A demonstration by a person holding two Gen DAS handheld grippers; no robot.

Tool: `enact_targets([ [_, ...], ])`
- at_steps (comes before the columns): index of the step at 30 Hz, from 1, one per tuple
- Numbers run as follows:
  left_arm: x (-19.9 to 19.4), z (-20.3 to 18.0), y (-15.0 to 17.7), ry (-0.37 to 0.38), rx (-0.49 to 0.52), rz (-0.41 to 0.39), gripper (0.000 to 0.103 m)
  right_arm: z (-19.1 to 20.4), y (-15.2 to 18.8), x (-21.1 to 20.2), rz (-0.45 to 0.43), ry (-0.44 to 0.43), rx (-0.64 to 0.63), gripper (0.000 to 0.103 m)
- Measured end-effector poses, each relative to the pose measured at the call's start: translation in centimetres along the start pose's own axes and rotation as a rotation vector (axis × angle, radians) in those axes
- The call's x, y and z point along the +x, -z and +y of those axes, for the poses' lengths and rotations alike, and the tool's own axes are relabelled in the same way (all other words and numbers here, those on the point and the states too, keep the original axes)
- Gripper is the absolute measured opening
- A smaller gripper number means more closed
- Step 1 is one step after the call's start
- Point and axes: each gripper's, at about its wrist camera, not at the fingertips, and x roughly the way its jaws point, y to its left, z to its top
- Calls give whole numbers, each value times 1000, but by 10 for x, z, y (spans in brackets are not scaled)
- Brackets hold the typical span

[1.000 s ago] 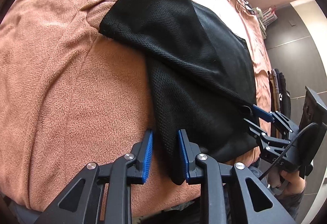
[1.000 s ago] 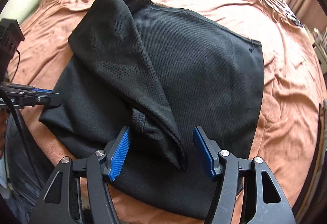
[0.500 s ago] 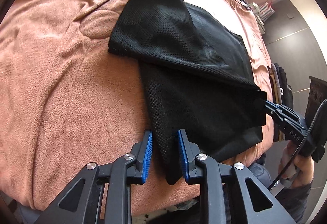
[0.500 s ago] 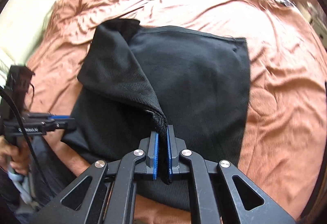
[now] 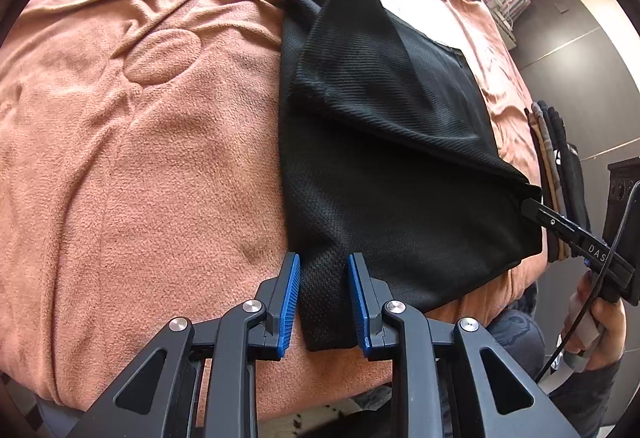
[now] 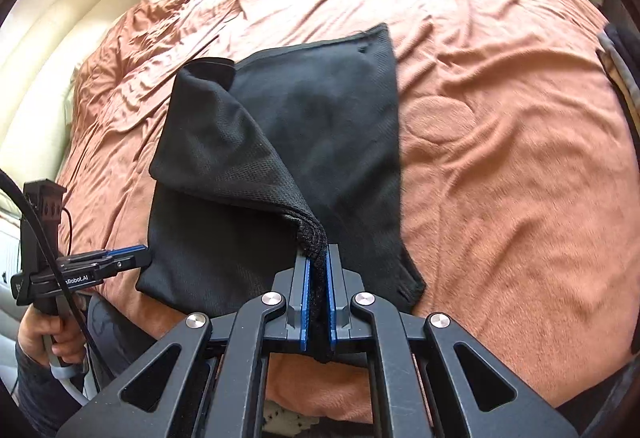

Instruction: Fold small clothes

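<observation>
A second ago the right gripper [image 6: 316,302] stood wide open over the loose flap of the black mesh garment [image 6: 280,174]. Now its blue pads are clenched on that flap's corner at lower centre of the right wrist view, and the corner is lifted off the layer below, so the fold is under way. The garment lies in the middle of the frame on the rust-coloured blanket [image 6: 500,178], with the raised flap running from its upper left corner down to the jaws.

The left gripper [image 5: 323,302] has kept its place at the garment's near left corner, low in the left wrist view. Its pads straddle a strip of the hem with a gap on each side, so it looks released, though whether it lightly pins the cloth is hard to tell. Judging by this, the flap next wants carrying across and laying flat.
</observation>
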Motion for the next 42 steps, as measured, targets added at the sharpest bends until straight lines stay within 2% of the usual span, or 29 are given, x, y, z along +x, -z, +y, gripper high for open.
enact_targets([
  [7,7,-6,1,-26,9,10,27,-18,11,-8,8,6,64,3],
  [13,12,-10,1,-32,18,11,32,-28,16,-7,12,16,99,3],
  [15,11,-11,1,-37,23,10,33,-28,17,-4,40,16,97,3],
  [19,12,-11,1,-39,35,14,33,-20,15,-9,42,47,51,5],
  [20,11,-10,1,-33,28,16,33,-17,14,-14,32,56,33,8],
  [22,8,-8,-1,-29,19,10,33,-10,12,-22,2,77,-12,20],
  [24,4,-6,-4,-28,16,-7,33,-2,10,-31,-30,92,-50,57],
  [25,2,-4,-4,-18,11,-14,33,3,9,-33,-43,98,-71,61],
  [33,-4,9,-14,34,-48,-62,33,56,-1,-18,-48,118,-263,61],
  [36,-7,16,-15,56,-63,-79,33,74,-6,-5,-37,95,-331,60],
  [42,-6,31,-19,121,-107,-87,28,97,-17,18,-11,62,-438,45],
])
